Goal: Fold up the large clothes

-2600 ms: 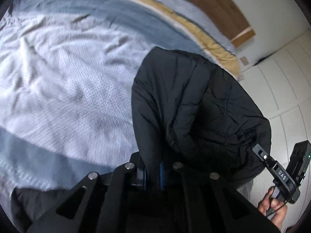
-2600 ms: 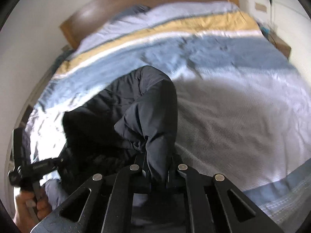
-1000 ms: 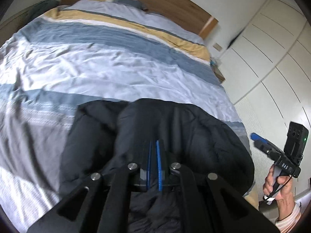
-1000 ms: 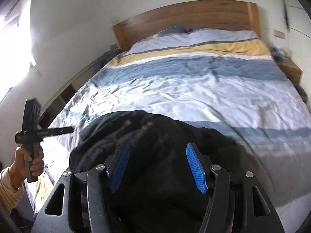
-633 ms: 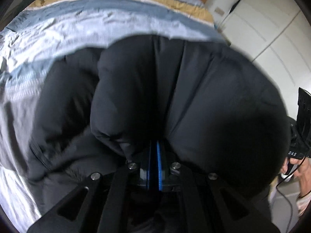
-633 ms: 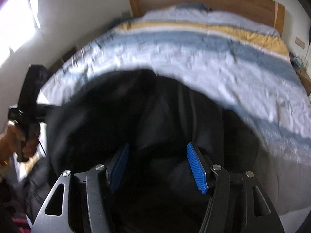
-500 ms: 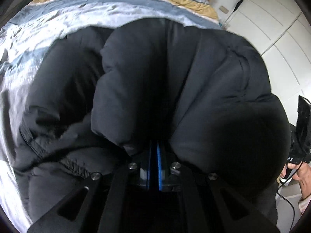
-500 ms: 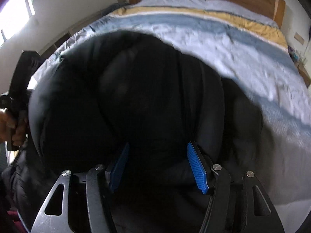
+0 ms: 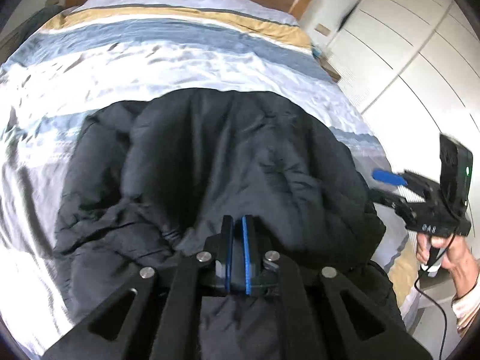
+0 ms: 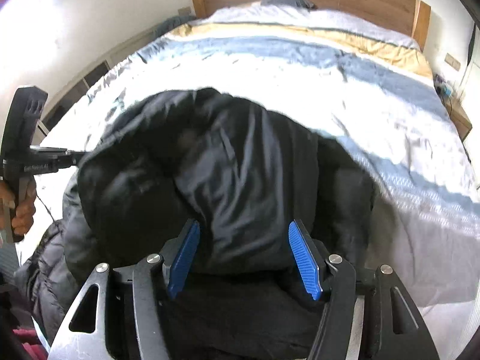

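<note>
Blue pads of the left tool (image 9: 236, 234) sit pressed together, seemingly pinching a fold of the black jacket (image 9: 216, 162). The right tool (image 10: 243, 249) is spread, with jacket bulging between its pads but not gripped. The jacket lies bunched at the near end of the bed (image 9: 156, 60). It looks doubled over once; squaring and further folds remain

I watch the black puffer jacket (image 9: 228, 162), which hung bunched from both grippers seconds ago, now lying spread on the striped bed; my right gripper (image 10: 243, 258) has let go and gapes over it, while at 3 o'clock in the left view it has sunk lower.
</note>
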